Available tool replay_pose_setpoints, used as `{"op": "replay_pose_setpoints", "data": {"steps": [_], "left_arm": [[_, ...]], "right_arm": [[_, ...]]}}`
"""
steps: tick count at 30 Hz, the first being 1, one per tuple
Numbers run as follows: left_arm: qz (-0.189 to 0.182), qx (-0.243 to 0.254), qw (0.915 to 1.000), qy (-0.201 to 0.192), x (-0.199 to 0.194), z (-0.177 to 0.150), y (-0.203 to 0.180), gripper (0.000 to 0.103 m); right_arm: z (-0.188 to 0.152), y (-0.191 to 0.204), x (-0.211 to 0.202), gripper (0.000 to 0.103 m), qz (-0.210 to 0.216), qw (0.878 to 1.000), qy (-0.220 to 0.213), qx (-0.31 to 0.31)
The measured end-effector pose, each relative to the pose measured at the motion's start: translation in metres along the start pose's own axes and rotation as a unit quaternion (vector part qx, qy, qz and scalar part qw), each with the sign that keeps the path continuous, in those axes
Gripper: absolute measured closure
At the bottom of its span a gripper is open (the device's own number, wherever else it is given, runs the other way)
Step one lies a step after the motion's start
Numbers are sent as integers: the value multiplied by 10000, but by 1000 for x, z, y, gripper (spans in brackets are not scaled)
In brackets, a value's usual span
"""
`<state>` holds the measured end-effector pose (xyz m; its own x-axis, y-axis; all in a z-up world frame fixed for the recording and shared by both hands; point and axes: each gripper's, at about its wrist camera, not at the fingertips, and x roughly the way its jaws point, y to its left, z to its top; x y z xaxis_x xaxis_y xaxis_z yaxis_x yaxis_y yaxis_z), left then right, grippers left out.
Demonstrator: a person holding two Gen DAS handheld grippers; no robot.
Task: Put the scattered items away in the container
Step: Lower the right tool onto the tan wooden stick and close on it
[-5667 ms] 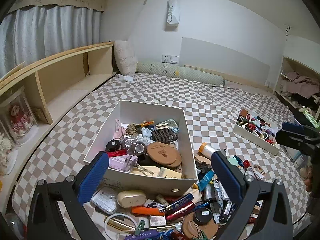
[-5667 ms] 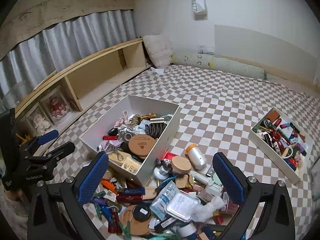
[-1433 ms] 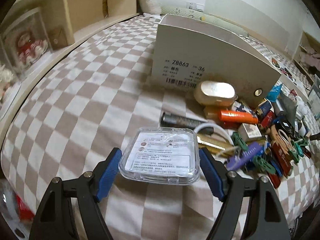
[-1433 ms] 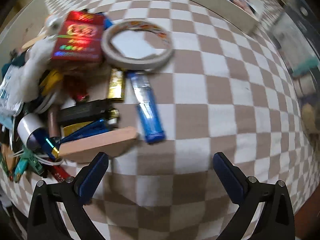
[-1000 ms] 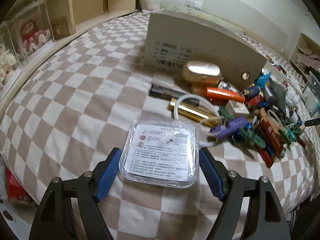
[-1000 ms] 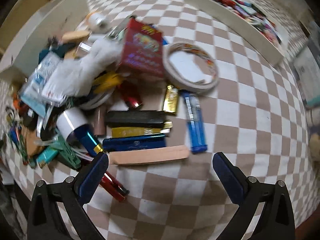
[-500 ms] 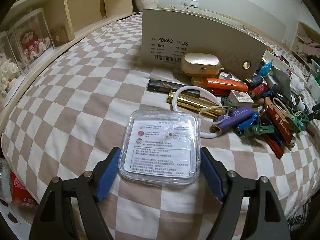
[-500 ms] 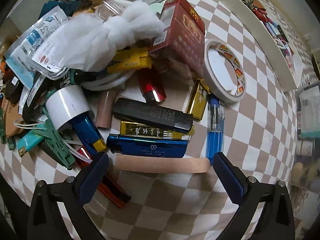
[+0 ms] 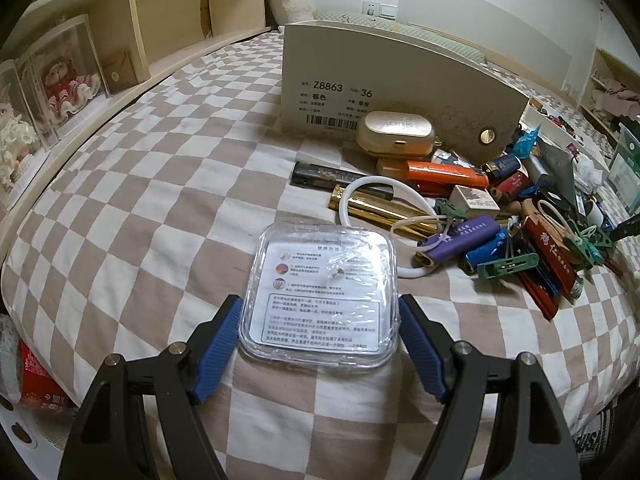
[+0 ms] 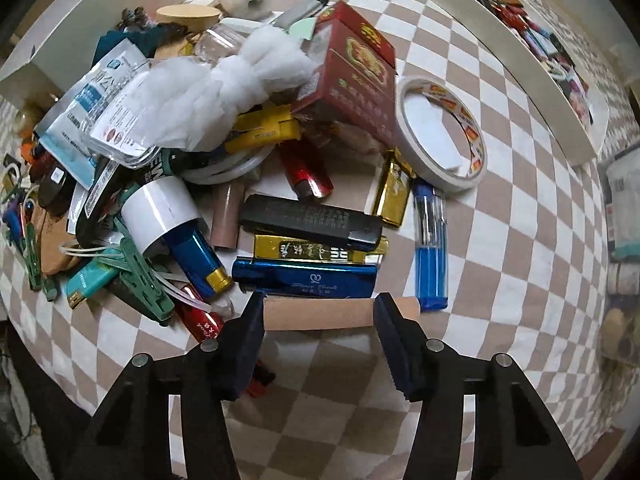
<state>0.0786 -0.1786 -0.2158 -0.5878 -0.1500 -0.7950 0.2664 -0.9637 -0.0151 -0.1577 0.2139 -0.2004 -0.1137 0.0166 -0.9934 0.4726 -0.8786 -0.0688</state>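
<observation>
My left gripper (image 9: 318, 304) is shut on a clear square plastic case (image 9: 326, 288) with a printed label, both blue pads against its sides, low over the checkered bedspread. Beyond it stands the white shoe box (image 9: 400, 76), its labelled end toward me. In the right wrist view my right gripper (image 10: 318, 300) points straight down at the near edge of the pile, its jaws closing. A flat tan strip (image 10: 320, 314) lies crosswise between them; its ends run behind the fingers, and the pads do not press on it.
Lighters, clips, a white tape roll (image 10: 440, 136), a red carton (image 10: 352, 76) and white wadding are heaped beside the box. A gold oval case (image 9: 394, 132) leans on the box wall. A second white tray (image 10: 520, 52) lies farther off. Wooden shelving (image 9: 160, 40) lines the left.
The right gripper's jaws have narrowed sharply and now stand over the tan strip. The left gripper keeps its hold on the clear case and has not moved.
</observation>
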Motion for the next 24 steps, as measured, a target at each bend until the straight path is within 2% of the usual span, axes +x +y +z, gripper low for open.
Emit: {"op": "replay_pose_setpoints", "data": {"steps": [1, 3, 5, 15, 17, 18, 21, 24], "left_arm": [[4, 10, 10000, 2, 0, 0, -1, 26], [17, 24, 10000, 10, 1, 0, -2, 26], [16, 16, 10000, 13, 1, 0, -2, 26], [-38, 49, 10000, -2, 1, 2, -6, 26], [-63, 73, 9999, -39, -1, 4, -8, 26], [-85, 77, 9999, -61, -3, 4, -9, 26], [-159, 81, 9998, -101, -6, 5, -12, 26], [-209, 77, 9997, -114, -8, 5, -14, 26]], "right_arm": [[-1, -2, 0, 18, -38, 10000, 8, 39], [-1, -3, -1, 3, -169, 9998, -48, 2], [0, -5, -1, 3, -201, 9998, -36, -36], [8, -12, 11, 3, 203, 9994, 254, -94], [8, -10, 10, 9, 259, 9993, 247, -118], [7, -8, 9, 21, 343, 9990, 242, -144], [7, -4, 3, 29, 244, 9992, 197, -234], [5, -5, 1, 29, 250, 9993, 195, -175]]}}
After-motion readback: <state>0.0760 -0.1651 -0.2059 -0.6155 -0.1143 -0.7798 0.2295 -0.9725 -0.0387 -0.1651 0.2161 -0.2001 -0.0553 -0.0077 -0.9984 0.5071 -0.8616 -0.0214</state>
